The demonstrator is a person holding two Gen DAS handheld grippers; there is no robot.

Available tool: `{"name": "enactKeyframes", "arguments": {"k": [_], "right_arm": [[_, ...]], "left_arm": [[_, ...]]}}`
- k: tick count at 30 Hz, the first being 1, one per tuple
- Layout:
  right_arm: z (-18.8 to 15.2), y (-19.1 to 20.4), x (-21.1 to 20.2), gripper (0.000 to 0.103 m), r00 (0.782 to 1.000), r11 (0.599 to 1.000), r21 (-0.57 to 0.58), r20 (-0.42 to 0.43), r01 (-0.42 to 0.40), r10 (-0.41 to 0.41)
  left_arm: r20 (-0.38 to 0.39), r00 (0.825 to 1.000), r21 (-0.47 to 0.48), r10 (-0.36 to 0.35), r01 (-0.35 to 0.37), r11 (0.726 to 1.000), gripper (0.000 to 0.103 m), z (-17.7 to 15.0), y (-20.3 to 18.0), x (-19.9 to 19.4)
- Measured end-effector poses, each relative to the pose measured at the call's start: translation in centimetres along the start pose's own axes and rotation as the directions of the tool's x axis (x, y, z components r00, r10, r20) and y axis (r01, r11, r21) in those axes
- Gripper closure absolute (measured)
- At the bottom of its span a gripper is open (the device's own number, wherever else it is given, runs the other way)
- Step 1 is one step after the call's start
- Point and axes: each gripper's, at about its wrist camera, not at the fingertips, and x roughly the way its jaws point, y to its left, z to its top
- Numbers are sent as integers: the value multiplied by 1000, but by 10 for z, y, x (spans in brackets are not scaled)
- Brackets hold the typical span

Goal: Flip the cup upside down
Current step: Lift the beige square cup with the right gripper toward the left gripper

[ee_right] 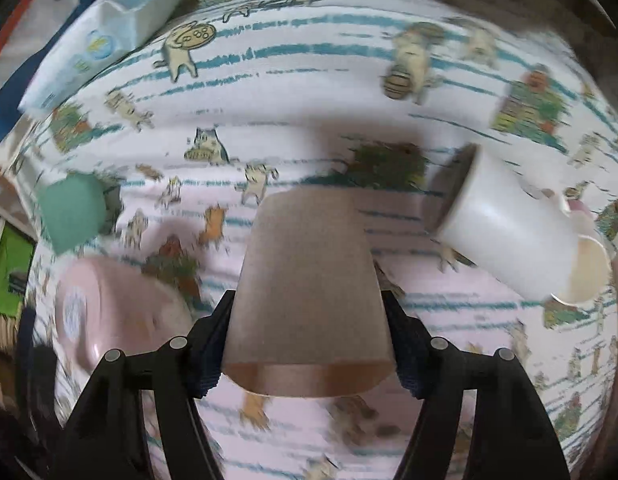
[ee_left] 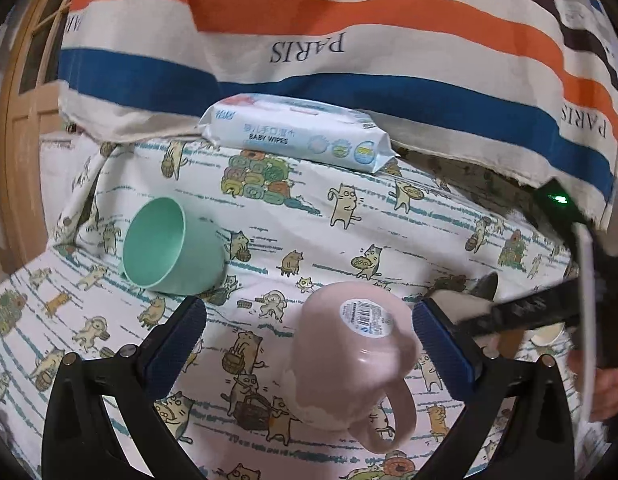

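While the right gripper (ee_right: 309, 344) squeezes the brown cup (ee_right: 309, 280) between its fingers, the cup hangs above the tabletop (ee_right: 309, 120) with its mouth toward the camera, so the flip looks only partly done. Setting it down is left. Nearby, the pink mug (ee_left: 349, 356) already sits bottom up between the wide-open fingers of the left gripper (ee_left: 309, 340). A white cup (ee_right: 509, 232) and a green cup (ee_left: 169, 244) lie on their sides.
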Motion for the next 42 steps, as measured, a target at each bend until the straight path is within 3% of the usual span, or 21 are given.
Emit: {"name": "enactKeyframes", "arguments": {"k": [8,10,17,25,30,34,36,37,40,42], "right_arm": [[-36,-22,-24,33,1000,1000,-20,2,-21,21],[-43,-20,-26,33,999,999,-31,5,-32,32],[-55,-22,-28,33,992,992,-3,-2,-123,123],[-64,-32,-22,32,981,981,31,-3,-191,192],[-67,-35,-34,28,968,968,36,41,-250,249],[-70,-48,-61,28,962,978,5,178,-209,205],[-72,-59,-76,27,945,985,-12,279,-172,169],[-75,-67,-84,26,926,987,-33,343,-155,157],[-81,-86,-96,21,882,969,-120,402,-215,245],[-88,-100,-101,21,860,977,-113,464,-180,212]], "left_arm": [[9,997,77,-79,78,994,0,-4,-18,-10],[28,997,113,-73,69,991,0,-6,-25,-13],[48,992,206,-120,108,973,0,-11,-42,-22],[36,989,202,-146,136,970,0,-9,-42,-20],[17,991,159,-133,129,979,0,-8,-33,-14],[37,990,172,-133,125,977,0,-7,-33,-15],[58,992,186,-114,102,977,0,-7,-34,-17],[61,991,187,-117,104,977,0,-7,-34,-18],[81,985,200,-155,136,970,0,-9,-36,-25],[50,983,208,-174,160,965,0,-10,-43,-28]]}}
